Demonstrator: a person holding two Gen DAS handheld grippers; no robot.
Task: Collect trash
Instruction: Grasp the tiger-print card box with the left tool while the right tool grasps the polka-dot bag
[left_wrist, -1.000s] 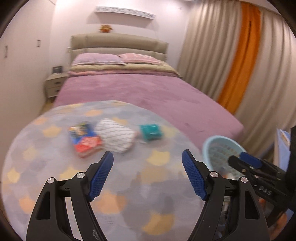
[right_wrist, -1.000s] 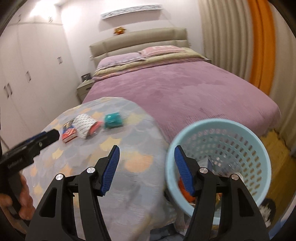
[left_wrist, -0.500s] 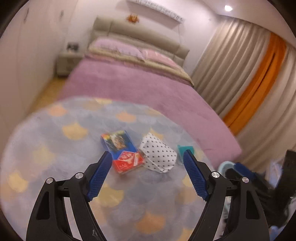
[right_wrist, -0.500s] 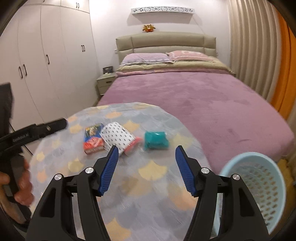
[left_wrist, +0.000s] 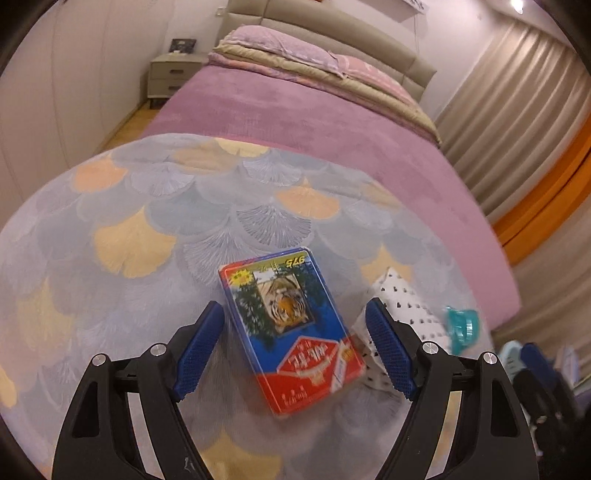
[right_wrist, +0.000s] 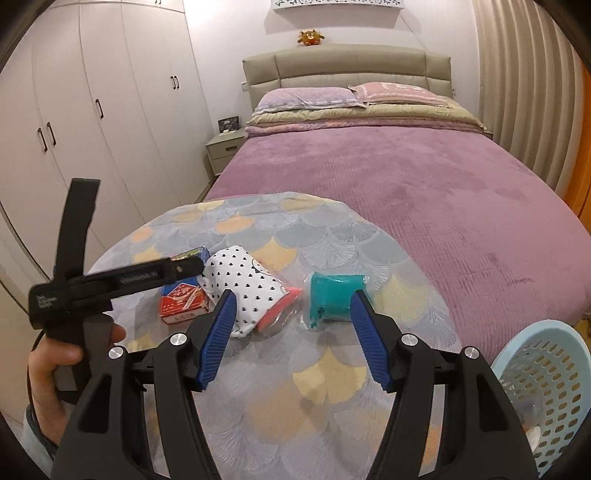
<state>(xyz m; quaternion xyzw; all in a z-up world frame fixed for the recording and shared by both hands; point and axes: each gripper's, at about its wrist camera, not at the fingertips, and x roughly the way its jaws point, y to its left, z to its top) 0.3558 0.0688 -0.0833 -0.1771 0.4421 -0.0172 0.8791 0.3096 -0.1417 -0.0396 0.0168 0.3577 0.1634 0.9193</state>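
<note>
A: Item one, left hand-held gripper (left_wrist: 291, 347). Condition?

B: Jaws wide, nothing held. Straddling the red-and-blue card box (left_wrist: 290, 332), which lies flat on the desk (left_wrist: 129, 221); blue pads to either side of it, apparently not touching.

A: Item two, right hand-held gripper (right_wrist: 290, 332).

B: Also wide and empty. Hovering above the desk, aimed between the polka-dot packet (right_wrist: 245, 288) and the teal wrapped bundle (right_wrist: 338, 295).

A: Other stock on the desk?

B: The three pieces lie close in a row: box, packet just beside it, teal bundle at the right. Something pink (right_wrist: 280, 308) shows under the packet's edge; cannot tell what it is.

A: Receptacle?

B: Pale blue perforated basket (right_wrist: 546, 373), off the desk's edge at lower right, beside the bed (right_wrist: 406, 177).

A: Step in hand?

B: Judged: first pickup, the left approaching the card box. Nothing gripped yet.

A: Next move requires?

B: Lowering until the pads bracket the box's long sides, closing squarely, then carrying it right to the basket without nudging the packet.
</note>
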